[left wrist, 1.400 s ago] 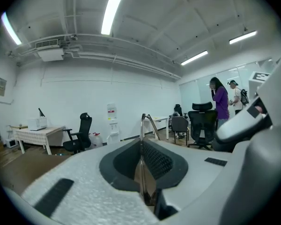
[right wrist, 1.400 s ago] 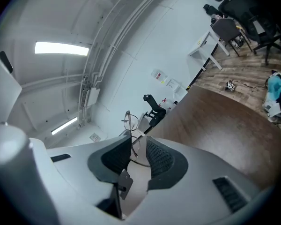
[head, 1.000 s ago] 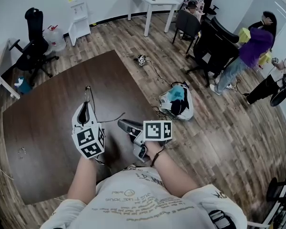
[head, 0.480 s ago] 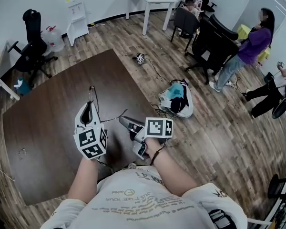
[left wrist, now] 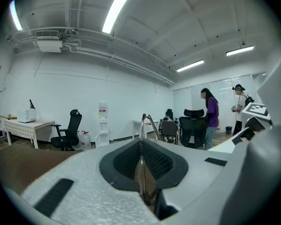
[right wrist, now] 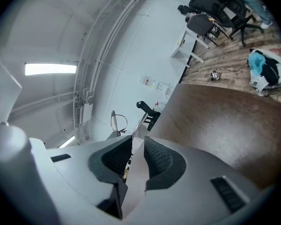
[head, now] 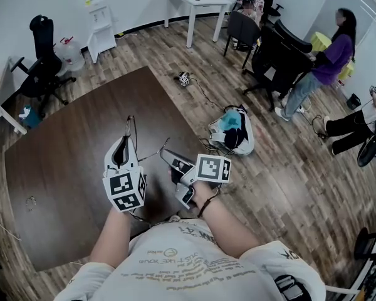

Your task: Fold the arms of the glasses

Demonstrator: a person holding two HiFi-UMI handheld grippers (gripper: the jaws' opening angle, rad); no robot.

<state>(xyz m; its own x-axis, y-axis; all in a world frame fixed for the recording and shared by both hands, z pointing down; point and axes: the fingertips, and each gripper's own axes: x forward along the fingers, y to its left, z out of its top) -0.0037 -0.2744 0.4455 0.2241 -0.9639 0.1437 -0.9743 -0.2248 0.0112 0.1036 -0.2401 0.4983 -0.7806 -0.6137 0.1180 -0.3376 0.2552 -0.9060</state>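
A pair of thin wire-framed glasses (head: 133, 126) is held in the air above the dark brown table (head: 62, 149). My left gripper (head: 126, 142) is shut on the front of the glasses (left wrist: 142, 128), and the rim sticks up out of its jaws. One arm of the glasses (head: 154, 152) reaches across to my right gripper (head: 167, 155). In the right gripper view that arm (right wrist: 129, 156) runs between the jaws of the right gripper (right wrist: 138, 142), close to the left pad. Those jaws are closing, with a gap still showing. A lens (right wrist: 118, 122) shows beyond them.
A small object (head: 29, 200) lies near the table's left edge. On the wooden floor to the right sit a bag (head: 233, 130) and a cable with a small device (head: 185, 79). Office chairs (head: 42, 68), a white table (head: 197, 2) and a person (head: 329, 55) stand further off.
Both grippers have shifted a little to the right in the head view, the left one more. The right gripper has turned slightly toward the glasses' arm. The people at the far right have moved.
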